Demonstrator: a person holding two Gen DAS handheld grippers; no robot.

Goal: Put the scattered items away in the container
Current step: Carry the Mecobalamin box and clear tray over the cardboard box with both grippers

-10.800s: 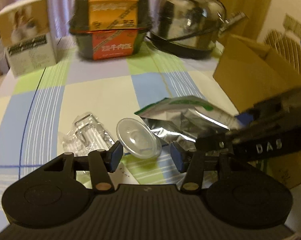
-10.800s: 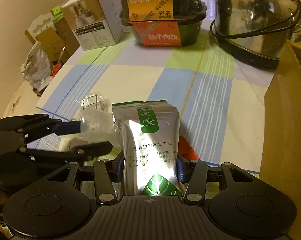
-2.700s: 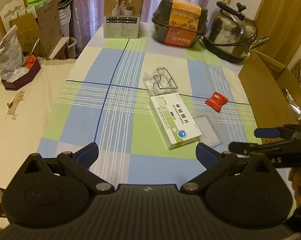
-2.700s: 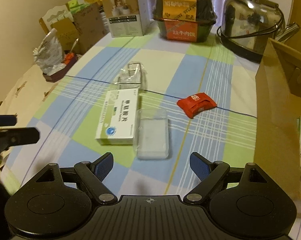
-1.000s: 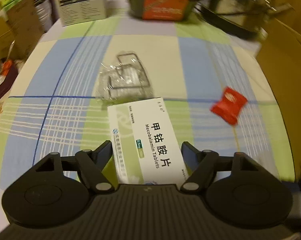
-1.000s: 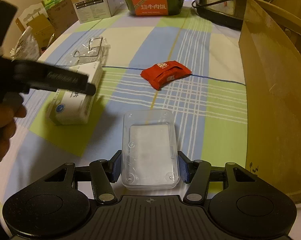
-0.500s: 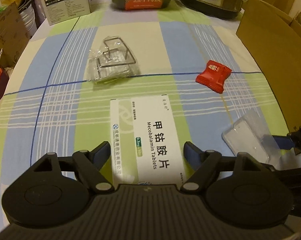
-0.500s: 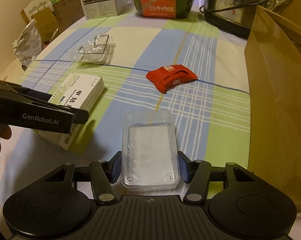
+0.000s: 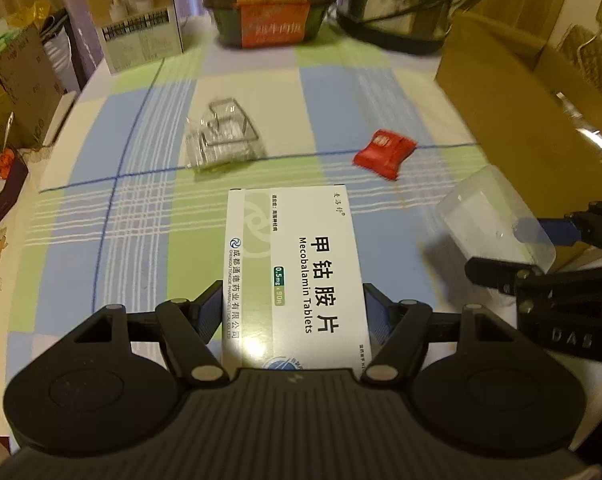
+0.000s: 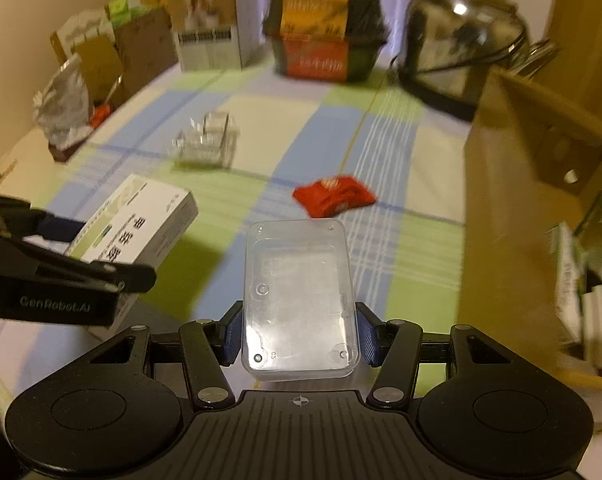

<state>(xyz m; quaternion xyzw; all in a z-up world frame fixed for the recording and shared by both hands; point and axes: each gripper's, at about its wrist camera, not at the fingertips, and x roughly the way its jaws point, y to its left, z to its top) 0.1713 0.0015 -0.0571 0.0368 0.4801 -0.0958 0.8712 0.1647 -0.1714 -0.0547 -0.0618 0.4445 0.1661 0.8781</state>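
My left gripper (image 9: 295, 314) is shut on a white Mecobalamin tablet box (image 9: 293, 268), held above the checked tablecloth. My right gripper (image 10: 299, 334) is shut on a clear plastic case (image 10: 299, 296), also lifted off the table. In the right wrist view the tablet box (image 10: 141, 224) and left gripper (image 10: 85, 256) show at the left. In the left wrist view the clear case (image 9: 491, 216) and right gripper (image 9: 541, 248) show at the right. A red packet (image 9: 385, 152) and a clear bag with a wire hook (image 9: 221, 136) lie on the cloth. The cardboard box (image 10: 513, 200) stands at the right with packets inside.
At the far end of the table stand a white carton (image 9: 137, 20), a black food tub with orange label (image 9: 267, 4) and a steel kettle (image 10: 461, 48). Boxes and a foil bag (image 10: 61, 108) sit beyond the left table edge.
Both grippers have risen with their items: the tablet box and the clear case are off the cloth. The views tilted up and toward the cardboard box.
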